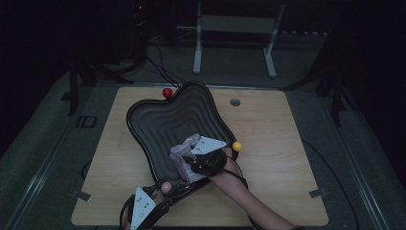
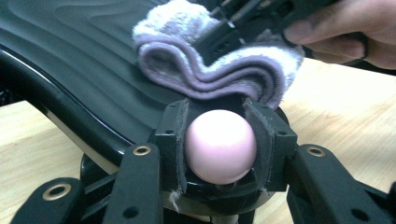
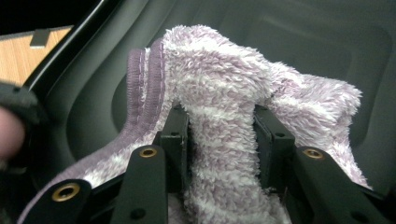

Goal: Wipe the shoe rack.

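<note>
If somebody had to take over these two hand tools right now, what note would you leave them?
Left gripper: shut on the pink knob at the near rim of the black wavy tray, steadying it.
Right gripper: shut on a bunched purple cloth, pressed onto the tray's near right part.
Red knob and yellow knob sit on other corners.
Done: tray held, cloth on it.
Left, probably: wiping the rest; progress cannot be judged.

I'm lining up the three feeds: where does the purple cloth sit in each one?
High view: the purple cloth lies at the near right of the black tray, under the right hand-held gripper.
Left gripper view: cloth at top centre, folded, behind the pink ball.
Right gripper view: cloth at centre, pinched between the jaws.
Shared landmark: the tray's ridged surface.
</note>
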Demonstrator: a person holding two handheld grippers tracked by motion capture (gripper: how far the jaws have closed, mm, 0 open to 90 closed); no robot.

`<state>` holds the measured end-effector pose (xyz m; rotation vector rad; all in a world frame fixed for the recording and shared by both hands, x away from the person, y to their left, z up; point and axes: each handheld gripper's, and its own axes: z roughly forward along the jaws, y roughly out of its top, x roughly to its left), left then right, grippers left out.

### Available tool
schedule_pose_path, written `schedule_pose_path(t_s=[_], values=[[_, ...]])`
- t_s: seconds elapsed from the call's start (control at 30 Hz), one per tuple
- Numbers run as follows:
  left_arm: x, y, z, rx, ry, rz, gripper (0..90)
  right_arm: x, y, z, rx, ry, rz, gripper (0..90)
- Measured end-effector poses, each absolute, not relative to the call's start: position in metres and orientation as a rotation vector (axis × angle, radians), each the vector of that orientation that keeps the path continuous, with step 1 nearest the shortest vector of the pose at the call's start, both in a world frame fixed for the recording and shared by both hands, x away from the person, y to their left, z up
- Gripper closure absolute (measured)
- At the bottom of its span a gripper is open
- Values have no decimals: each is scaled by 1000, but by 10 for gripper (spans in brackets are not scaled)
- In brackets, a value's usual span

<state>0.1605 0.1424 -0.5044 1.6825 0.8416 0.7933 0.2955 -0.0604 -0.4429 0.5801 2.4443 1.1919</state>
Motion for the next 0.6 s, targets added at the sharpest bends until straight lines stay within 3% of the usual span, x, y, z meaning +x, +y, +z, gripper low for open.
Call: schedule_pose_path(t_s=[0.6], values=[[180, 147, -506, 1674, 843, 809, 596, 299, -68, -448, 629, 2435, 1176, 619]])
